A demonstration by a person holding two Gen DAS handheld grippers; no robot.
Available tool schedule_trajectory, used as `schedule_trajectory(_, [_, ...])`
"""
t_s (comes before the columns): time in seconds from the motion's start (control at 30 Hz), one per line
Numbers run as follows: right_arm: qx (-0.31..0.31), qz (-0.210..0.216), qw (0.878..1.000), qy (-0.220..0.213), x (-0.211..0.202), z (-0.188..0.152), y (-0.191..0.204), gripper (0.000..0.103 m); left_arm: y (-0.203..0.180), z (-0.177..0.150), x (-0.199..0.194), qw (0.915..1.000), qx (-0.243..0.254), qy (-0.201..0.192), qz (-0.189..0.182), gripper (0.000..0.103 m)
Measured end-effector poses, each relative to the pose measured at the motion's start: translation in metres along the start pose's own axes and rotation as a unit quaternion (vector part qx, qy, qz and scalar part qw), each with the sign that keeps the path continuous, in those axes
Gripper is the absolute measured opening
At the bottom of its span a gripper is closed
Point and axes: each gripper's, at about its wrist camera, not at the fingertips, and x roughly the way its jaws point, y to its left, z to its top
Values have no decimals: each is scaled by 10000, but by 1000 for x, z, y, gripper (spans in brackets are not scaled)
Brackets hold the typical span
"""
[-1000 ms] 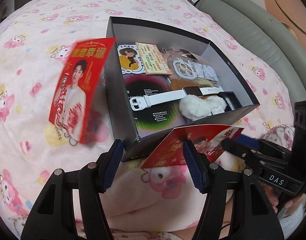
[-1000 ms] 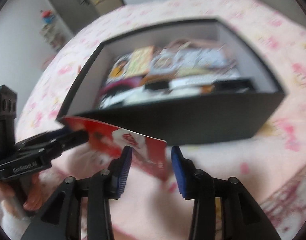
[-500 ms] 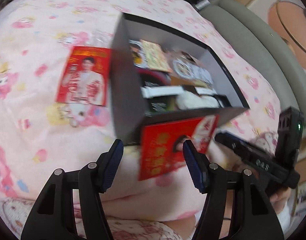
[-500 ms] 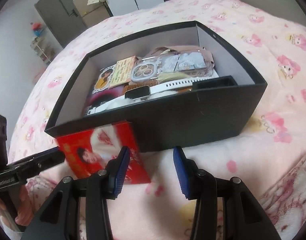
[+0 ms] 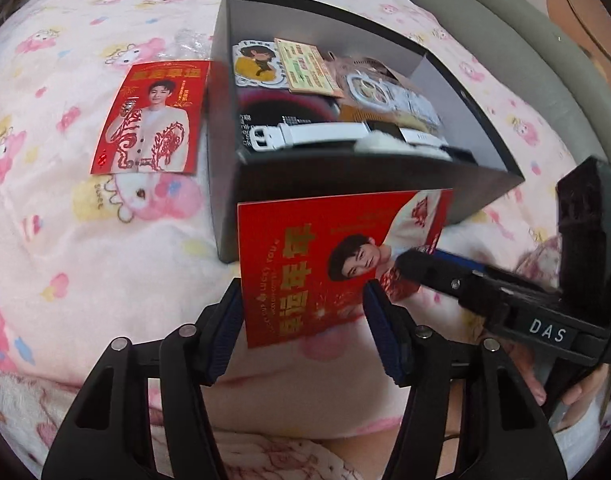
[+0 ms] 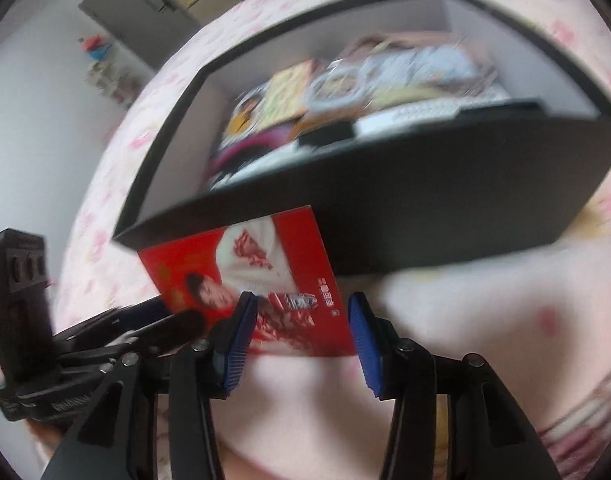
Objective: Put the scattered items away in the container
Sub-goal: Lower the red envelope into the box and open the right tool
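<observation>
On the pink cartoon bedspread (image 5: pixel 105 248) we bring both tongs, left (image 5: pixel 301 332) and right (image 6: pixel 301 344), closing but not yet gripping, around the red card (image 5: pixel 325 264) lying at six o'clock of the black box (image 5: pixel 345 180), since flat paper needs pinching.

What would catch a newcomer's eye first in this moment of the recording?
Most striking is the bright red envelope printed with a portrait, lying on the pink cartoon bedspread against the near wall of the black box, with both tools converging on it. A second red envelope lies flat to the left of the box. The box is already crowded, with a white watch strap in front.
</observation>
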Motion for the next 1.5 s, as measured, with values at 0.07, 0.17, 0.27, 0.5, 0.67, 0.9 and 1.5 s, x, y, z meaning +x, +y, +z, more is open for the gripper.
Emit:
schedule_trajectory(0.07, [-191, -160, 9996, -130, -10, -2, 6, 34, -2, -5, -7, 9999, -36, -53, 139, 48])
schedule_trajectory(0.17, [-313, -85, 9991, -263, -31, -2, 13, 33, -4, -8, -27, 9995, -223, -209, -35, 47])
schedule_trajectory(0.27, [-499, 5, 9975, -508, -56, 7, 25, 33, -16, 2, -57, 9987, -175, -481, -13, 47])
schedule_trajectory(0.5, [-892, 21, 9931, -767, -85, 73, 37, 33, -33, 89, -93, 9946, -419, -925, -226, 47])
schedule_trajectory(0.67, [-608, 37, 9971, -452, -66, 135, 5, 33, -39, 136, -55, 9948, -583, -770, -323, 47])
schedule_trajectory(0.9, [-240, -295, 9993, 53, -36, 140, -45, 34, -43, 151, 26, 9953, -902, -130, -318, 47])
schedule_trajectory(1.5, [-528, -1345, 9893, -217, -35, 144, -46, 33, -35, 143, 57, 9902, -1368, 118, -267, 48])
